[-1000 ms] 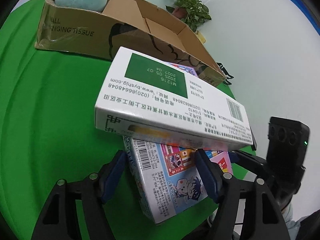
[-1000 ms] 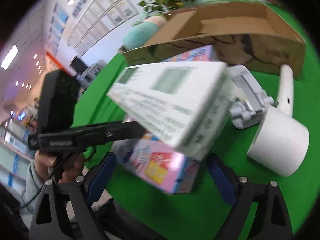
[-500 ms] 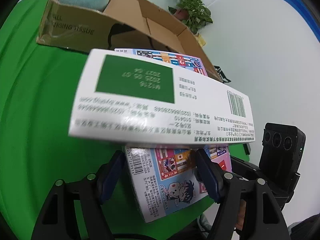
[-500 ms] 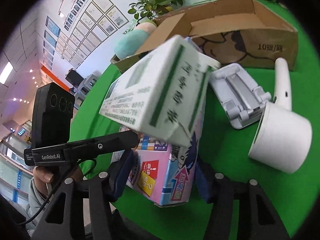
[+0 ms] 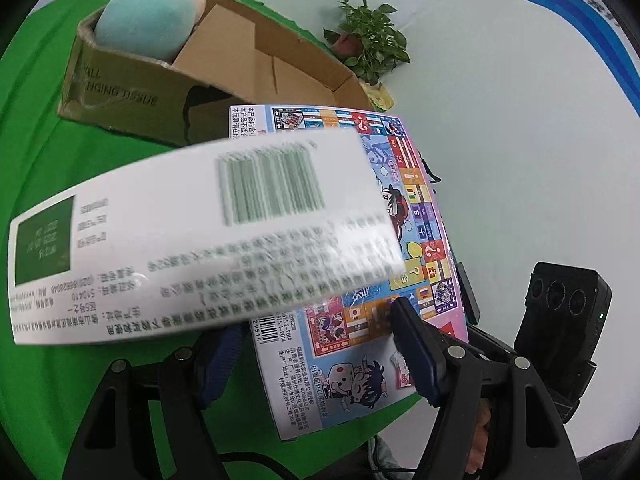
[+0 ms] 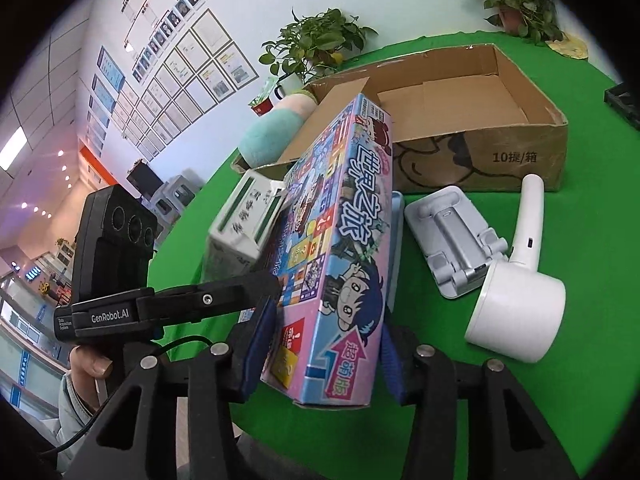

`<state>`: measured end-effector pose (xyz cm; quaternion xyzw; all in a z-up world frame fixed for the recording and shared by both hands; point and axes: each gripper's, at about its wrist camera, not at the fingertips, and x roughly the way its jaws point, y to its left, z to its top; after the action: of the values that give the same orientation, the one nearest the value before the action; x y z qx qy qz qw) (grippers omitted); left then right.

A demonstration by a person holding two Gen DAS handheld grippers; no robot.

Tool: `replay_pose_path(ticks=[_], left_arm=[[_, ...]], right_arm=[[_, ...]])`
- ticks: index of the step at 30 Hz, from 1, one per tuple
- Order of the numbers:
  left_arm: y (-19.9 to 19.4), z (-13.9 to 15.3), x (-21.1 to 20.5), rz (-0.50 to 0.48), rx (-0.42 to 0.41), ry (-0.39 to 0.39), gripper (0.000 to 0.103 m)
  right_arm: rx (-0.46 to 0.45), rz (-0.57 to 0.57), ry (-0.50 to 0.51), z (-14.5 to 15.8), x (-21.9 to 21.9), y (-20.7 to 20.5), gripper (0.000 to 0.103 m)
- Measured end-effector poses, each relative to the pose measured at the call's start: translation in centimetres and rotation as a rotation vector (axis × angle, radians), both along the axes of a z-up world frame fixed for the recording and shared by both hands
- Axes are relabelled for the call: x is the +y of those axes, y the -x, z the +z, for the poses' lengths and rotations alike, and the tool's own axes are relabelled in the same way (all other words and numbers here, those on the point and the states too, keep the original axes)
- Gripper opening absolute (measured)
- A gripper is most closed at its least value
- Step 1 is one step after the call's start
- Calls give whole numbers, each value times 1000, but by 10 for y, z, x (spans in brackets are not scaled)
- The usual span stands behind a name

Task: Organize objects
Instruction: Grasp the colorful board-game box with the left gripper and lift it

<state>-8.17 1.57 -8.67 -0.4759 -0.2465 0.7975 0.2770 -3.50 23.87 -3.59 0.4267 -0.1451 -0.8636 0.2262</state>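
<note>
Board-game box [image 6: 336,264], tipped on edge on the green table [image 6: 520,408], sits gripped between my right gripper [image 6: 320,348] pads; I judge it light, stiff, slick cardboard, best held across its narrow sides. My left gripper [image 5: 316,352] straddles its far end; whether that one is clamped I cannot tell. Blurred white carton [image 5: 192,240] hides most of it there.

A round table [image 6: 580,240] covered in green cloth carries an open cardboard box [image 6: 520,152] toward its far side. In front of the box lie a white folding stand [image 6: 460,240] and, touching it, a white handheld appliance [image 6: 520,304]; a black tray [image 6: 624,100] sits at the right edge
</note>
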Motion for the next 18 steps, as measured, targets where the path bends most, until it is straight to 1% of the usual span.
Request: replay_pose_path(ticks=[4, 11, 14, 18], left_arm=[[0, 25, 14, -27, 68, 59, 70], [2, 70, 38, -73, 176, 163, 67], [2, 88, 46, -83, 209, 193, 67], [-16, 103, 45, -77, 240, 209, 66]], right_arm=[[15, -8, 27, 7, 10, 0, 47], [78, -21, 63, 24, 18, 0, 46], [102, -26, 71, 31, 20, 0, 46], [134, -32, 76, 40, 22, 2, 46]])
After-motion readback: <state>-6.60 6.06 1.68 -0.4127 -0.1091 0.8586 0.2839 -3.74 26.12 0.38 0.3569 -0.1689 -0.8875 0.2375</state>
